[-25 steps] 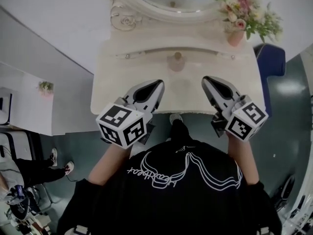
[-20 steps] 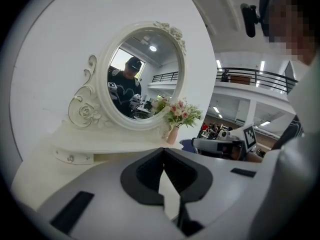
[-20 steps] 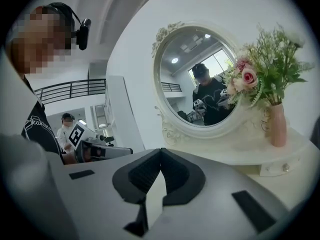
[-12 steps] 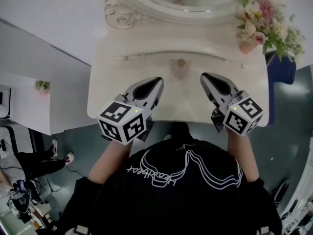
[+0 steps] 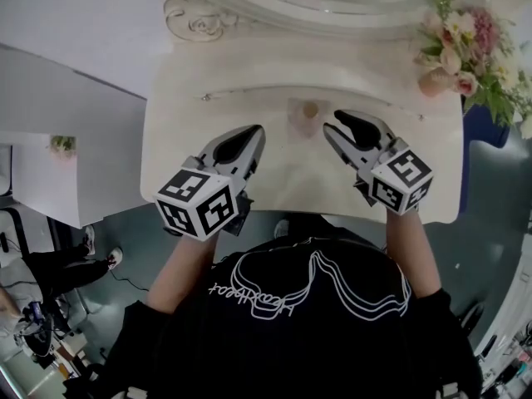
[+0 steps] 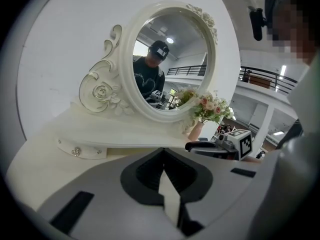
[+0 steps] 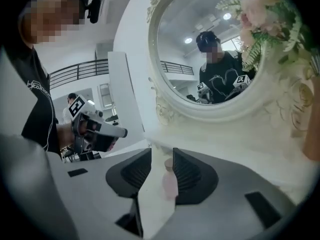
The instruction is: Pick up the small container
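Note:
A small pale pink container (image 5: 309, 115) with a round tan cap stands upright on the white dressing table (image 5: 191, 123), just before the raised back shelf. My right gripper (image 5: 331, 124) is close to its right side, tips pointing at it; the jaws are opening. In the right gripper view the container (image 7: 170, 180) shows through the gap of the right gripper (image 7: 161, 159), slightly ahead, and the pads do not press on it. My left gripper (image 5: 254, 134) hovers over the table left of the container, shut and empty; it is also seen as the left gripper (image 6: 163, 160).
An ornate oval mirror (image 6: 170, 59) rises behind the shelf. A pink vase of flowers (image 5: 465, 56) stands at the back right corner. The table's front edge (image 5: 316, 210) lies under my wrists. A person's legs (image 5: 50, 268) are on the floor at far left.
Both grippers have moved forward over the table. The right one has closed in on the container and its jaws have parted.

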Available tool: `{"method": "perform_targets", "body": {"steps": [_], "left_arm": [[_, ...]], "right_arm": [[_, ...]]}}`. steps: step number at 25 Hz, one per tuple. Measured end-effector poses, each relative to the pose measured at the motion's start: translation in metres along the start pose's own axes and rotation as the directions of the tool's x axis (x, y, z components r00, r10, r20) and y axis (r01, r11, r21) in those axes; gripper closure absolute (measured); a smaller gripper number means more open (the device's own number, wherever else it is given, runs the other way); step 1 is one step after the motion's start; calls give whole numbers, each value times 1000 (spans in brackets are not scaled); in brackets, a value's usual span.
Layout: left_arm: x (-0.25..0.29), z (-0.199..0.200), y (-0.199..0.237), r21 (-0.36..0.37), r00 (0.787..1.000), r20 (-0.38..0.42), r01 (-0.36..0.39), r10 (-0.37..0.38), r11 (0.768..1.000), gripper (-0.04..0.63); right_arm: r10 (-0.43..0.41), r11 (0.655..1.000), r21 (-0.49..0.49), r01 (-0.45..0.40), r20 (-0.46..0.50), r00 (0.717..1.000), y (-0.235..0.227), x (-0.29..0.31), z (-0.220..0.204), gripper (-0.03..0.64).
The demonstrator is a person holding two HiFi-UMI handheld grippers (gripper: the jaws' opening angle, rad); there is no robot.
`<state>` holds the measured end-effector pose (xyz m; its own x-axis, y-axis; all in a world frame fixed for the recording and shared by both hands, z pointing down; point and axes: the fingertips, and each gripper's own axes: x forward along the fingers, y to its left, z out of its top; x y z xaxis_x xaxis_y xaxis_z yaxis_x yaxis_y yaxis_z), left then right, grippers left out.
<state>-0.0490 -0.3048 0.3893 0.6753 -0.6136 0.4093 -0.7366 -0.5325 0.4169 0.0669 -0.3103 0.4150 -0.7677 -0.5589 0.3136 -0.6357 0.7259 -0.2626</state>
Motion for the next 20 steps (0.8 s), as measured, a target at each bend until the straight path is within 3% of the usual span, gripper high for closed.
{"method": "perform_targets", "body": {"steps": [7, 20], "left_arm": [[4, 1, 23, -13, 999, -10, -33, 33, 999, 592], [6, -19, 48, -47, 995, -59, -82, 79, 996, 593]], "right_arm": [[-15, 998, -69, 10, -81, 997, -16, 32, -27, 419], [-27, 984, -177, 3, -134, 991, -25, 70, -54, 443]]}}
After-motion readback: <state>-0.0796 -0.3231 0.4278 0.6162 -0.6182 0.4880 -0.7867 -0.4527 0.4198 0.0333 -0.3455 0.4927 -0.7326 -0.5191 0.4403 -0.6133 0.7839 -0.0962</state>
